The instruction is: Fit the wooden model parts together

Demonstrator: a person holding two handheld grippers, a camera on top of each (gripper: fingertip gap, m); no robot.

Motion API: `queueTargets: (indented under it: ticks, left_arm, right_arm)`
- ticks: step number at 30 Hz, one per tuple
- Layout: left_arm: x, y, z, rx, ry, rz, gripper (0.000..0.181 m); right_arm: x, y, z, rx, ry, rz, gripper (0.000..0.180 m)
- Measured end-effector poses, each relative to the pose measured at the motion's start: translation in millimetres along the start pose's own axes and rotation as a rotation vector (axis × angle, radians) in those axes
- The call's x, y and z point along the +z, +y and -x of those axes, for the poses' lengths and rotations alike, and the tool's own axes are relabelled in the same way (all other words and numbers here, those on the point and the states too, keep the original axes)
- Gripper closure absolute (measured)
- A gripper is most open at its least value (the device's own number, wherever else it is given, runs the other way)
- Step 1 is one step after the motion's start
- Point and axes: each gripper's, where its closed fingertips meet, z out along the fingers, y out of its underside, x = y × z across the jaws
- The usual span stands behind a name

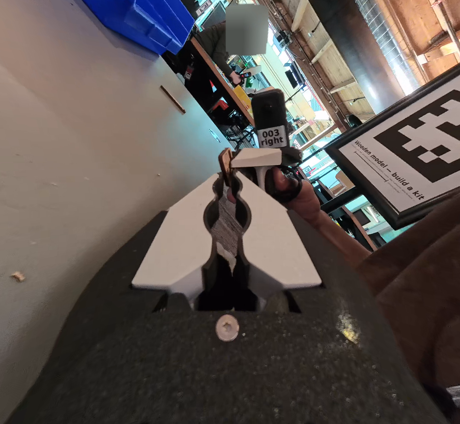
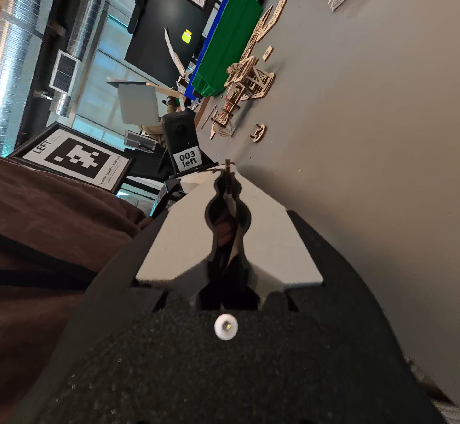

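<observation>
Both tools meet tip to tip above the grey tabletop (image 2: pixel 348 187), each closed on a small wooden piece. From the left wrist view, the left tool (image 1: pixel 227 182) has its white fingers (image 1: pixel 189 225) drawn almost together, pinching a thin flat wooden piece (image 1: pixel 226 165) that sticks up past the tips. The right tool (image 1: pixel 232 163) faces it from the far side, one white finger touching that same piece, with a hand (image 1: pixel 296 195) wrapped round its handle and a black camera (image 1: pixel 268 113) standing on top.

From the right wrist view, the right tool (image 2: pixel 227 177) is likewise nearly closed, gripping a thin dark-edged wooden piece (image 2: pixel 227 175) seen edge-on at its tips. Whether the two tools hold one piece or two joined pieces cannot be told.

Farther along the tabletop stands a partly built wooden model (image 2: pixel 249 80), with a flat wooden assembly (image 2: pixel 224 118) beside it, a small wooden ring piece (image 2: pixel 258 133) nearer, and a small square wooden chip (image 2: pixel 267 52) apart from them. A green bin (image 2: pixel 229 38) sits beyond the model, and a blue bin (image 1: pixel 129 3) lies on the other side. A framed marker sign (image 1: pixel 403 153) leans nearby.
</observation>
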Motion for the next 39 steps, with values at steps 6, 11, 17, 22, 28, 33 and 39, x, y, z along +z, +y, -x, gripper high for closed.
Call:
queueTargets:
  ticks: [6, 11, 17, 22, 28, 33, 39]
  left_arm:
    - [0.4, 1.1, 11.6, -0.012, -0.06, 0.011, 0.18]
    - [-1.8, 0.3, 16.1, 0.002, -0.087, 0.023, 0.179]
    - [0.0, 4.7, 25.3, -0.001, -0.181, 0.081, 0.179]
    - [0.8, 4.4, 29.9, -0.053, -0.224, 0.101, 0.179]
    - [2.7, 8.5, 36.1, -0.079, -0.301, 0.17, 0.178]
    - [4.8, 13.9, 36.9, -0.01, -0.344, 0.233, 0.18]
    - [5.8, 17.9, 32.7, -0.057, -0.306, 0.257, 0.181]
  right_arm:
    - [4.0, -1.7, -12.8, -0.103, 0.134, -0.014, 0.173]
    - [7.6, -3.5, -15.6, -0.093, 0.157, -0.066, 0.173]
    - [8.5, -1.6, -25.9, -0.035, 0.196, -0.074, 0.173]
    - [9.6, -2.7, -31.5, -0.001, 0.237, -0.118, 0.173]
    - [9.1, 0.7, -41.2, 0.021, 0.314, -0.118, 0.174]
    - [6.1, 8.4, -54.2, -0.059, 0.458, -0.021, 0.18]
    - [4.7, 9.6, -51.9, -0.065, 0.416, 0.04, 0.18]
